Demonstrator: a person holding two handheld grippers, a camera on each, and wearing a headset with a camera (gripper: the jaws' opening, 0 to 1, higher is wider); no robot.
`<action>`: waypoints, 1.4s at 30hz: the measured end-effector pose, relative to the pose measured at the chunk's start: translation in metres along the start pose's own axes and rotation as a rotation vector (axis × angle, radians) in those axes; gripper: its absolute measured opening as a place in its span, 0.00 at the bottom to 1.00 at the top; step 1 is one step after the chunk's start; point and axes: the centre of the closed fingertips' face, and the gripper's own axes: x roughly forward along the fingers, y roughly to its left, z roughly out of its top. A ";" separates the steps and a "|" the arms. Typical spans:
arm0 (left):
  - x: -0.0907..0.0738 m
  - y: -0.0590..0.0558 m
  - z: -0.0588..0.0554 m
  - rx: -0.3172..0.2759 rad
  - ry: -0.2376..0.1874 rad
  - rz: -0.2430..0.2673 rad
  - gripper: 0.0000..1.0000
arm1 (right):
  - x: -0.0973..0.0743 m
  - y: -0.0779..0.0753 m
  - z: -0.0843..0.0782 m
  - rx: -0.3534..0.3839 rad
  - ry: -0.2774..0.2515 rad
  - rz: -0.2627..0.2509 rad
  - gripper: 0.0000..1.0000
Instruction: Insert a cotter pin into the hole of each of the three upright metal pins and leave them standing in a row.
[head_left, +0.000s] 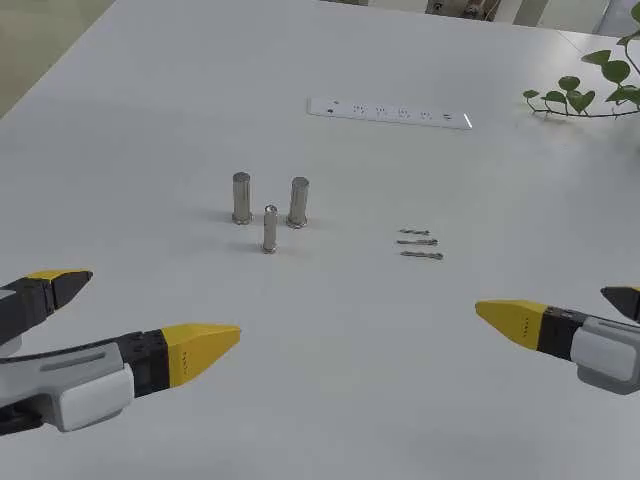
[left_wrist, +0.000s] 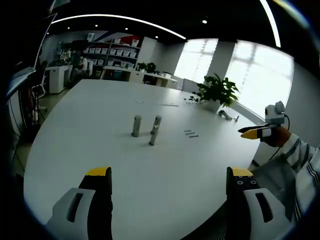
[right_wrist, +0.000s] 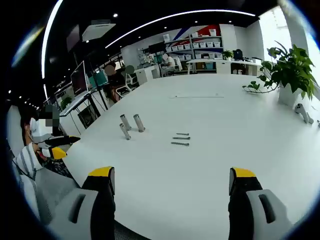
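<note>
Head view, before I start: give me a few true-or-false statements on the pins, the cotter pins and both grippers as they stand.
1. Three metal pins stand upright on the table. True.
2. A cotter pin already sits in one metal pin. False: all three cotter pins lie loose on the table, apart from the metal pins, on the right gripper's side.
3. The left gripper and the right gripper are open and hold nothing. True.
4. The metal pins stand in a straight row. False: they form a triangle, one nearer than the other two.
5. The power strip lies between the metal pins and the cotter pins. False: it lies beyond both.
</note>
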 end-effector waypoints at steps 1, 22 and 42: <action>0.000 0.000 -0.001 0.003 0.004 0.001 0.93 | 0.001 0.001 0.000 -0.001 0.002 0.000 0.93; -0.002 0.007 -0.008 0.006 0.056 -0.006 0.93 | 0.005 0.007 0.009 -0.067 0.025 -0.017 0.98; 0.005 0.006 -0.010 0.009 0.088 -0.039 0.99 | 0.014 0.004 0.008 -0.071 0.052 -0.017 0.98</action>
